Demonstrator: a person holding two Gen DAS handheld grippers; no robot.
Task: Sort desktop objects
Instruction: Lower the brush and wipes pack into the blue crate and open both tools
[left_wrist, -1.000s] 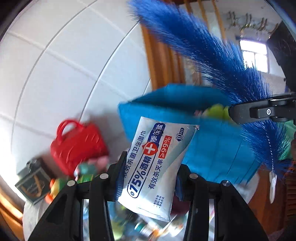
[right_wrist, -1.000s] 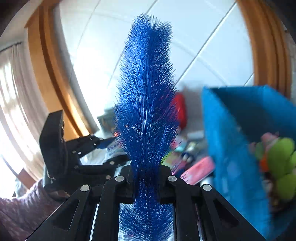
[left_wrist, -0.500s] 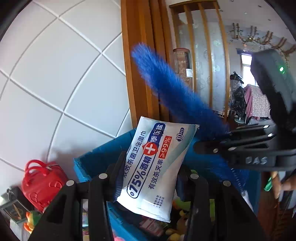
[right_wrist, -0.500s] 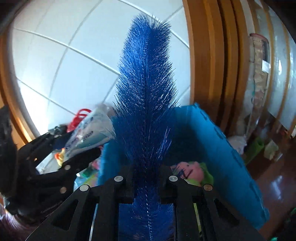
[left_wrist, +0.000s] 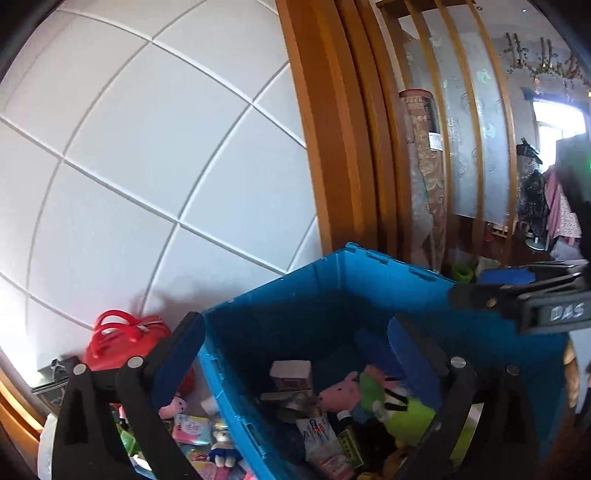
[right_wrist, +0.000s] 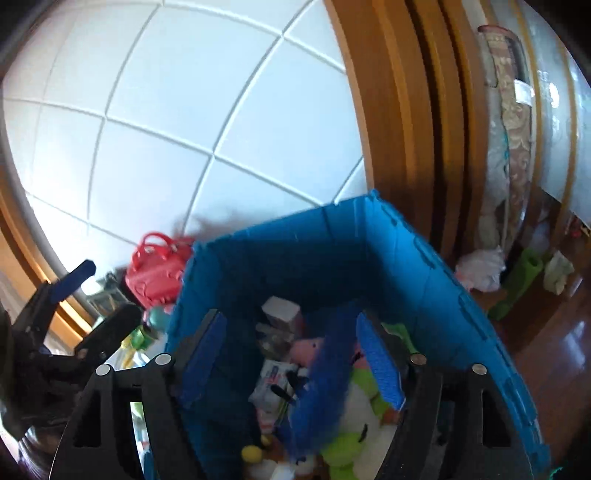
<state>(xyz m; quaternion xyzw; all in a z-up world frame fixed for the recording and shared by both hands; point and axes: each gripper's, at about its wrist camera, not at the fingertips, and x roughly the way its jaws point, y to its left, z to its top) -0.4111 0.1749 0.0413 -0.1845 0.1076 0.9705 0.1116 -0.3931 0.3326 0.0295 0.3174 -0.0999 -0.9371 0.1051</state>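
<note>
A blue plastic crate (left_wrist: 280, 310) (right_wrist: 413, 266) stands against the white panelled wall. Both grippers hover over it. My left gripper (left_wrist: 295, 332) is open and empty. The white wipes pack (left_wrist: 317, 435) (right_wrist: 271, 376) lies inside the crate among a pink pig plush (left_wrist: 340, 393), a green plush (left_wrist: 406, 410) and a small box (left_wrist: 290, 371). My right gripper (right_wrist: 290, 328) is open. The blue feather (right_wrist: 325, 384) lies blurred between its fingers inside the crate. The right gripper also shows at the right of the left wrist view (left_wrist: 517, 291).
A red handbag (left_wrist: 118, 343) (right_wrist: 157, 266) stands left of the crate by the wall. Small packets and toys (left_wrist: 199, 432) lie beside the crate. A wooden frame (left_wrist: 332, 147) and a rolled rug (left_wrist: 424, 166) stand behind.
Both grippers opened. The wipes pack left my left gripper and now lies in the crate. The blue feather left my right gripper and dropped into the crate.
</note>
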